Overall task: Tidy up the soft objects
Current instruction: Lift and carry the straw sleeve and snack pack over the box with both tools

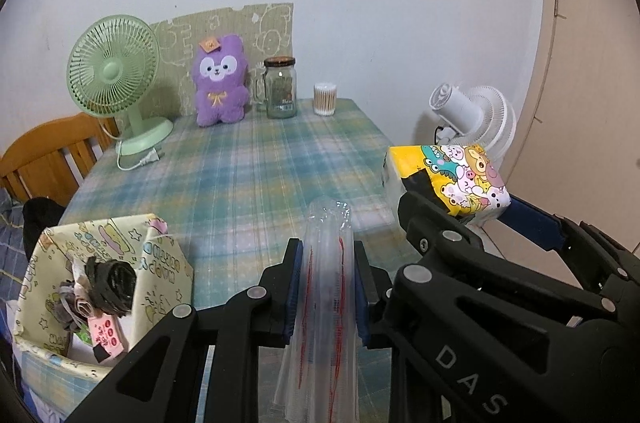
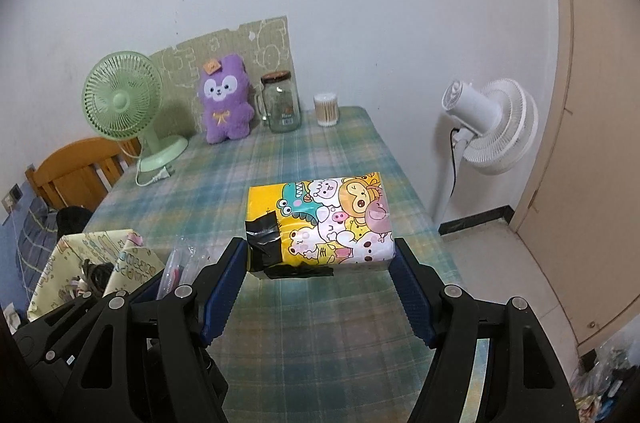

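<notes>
Tissue pack [image 2: 320,223]: yellow cartoon-printed wrapper, black tape patch on its near left corner. It sits between the blue pads of the right hand-held gripper [image 2: 320,259], whose jaws stand wide and press its two ends; in the left wrist view the pack is raised over the right edge of the desk [image 1: 256,167].

Left hand-held gripper [image 1: 327,283]: jaws narrowed onto a clear plastic bag [image 1: 326,303] with red markings, standing upright between the pads.

Near left corner of the desk: a paper-wrapped box [image 1: 160,263] containing dark rolled items and a pink card.

Far edge, against the wall: green desk fan [image 1: 114,83], purple plush toy [image 1: 220,83], lidded glass jar [image 1: 281,87], cotton swab tub [image 1: 324,99].

Beyond the desk's right side: white standing fan [image 2: 492,123] on the floor. Left: wooden chair [image 1: 52,155].
</notes>
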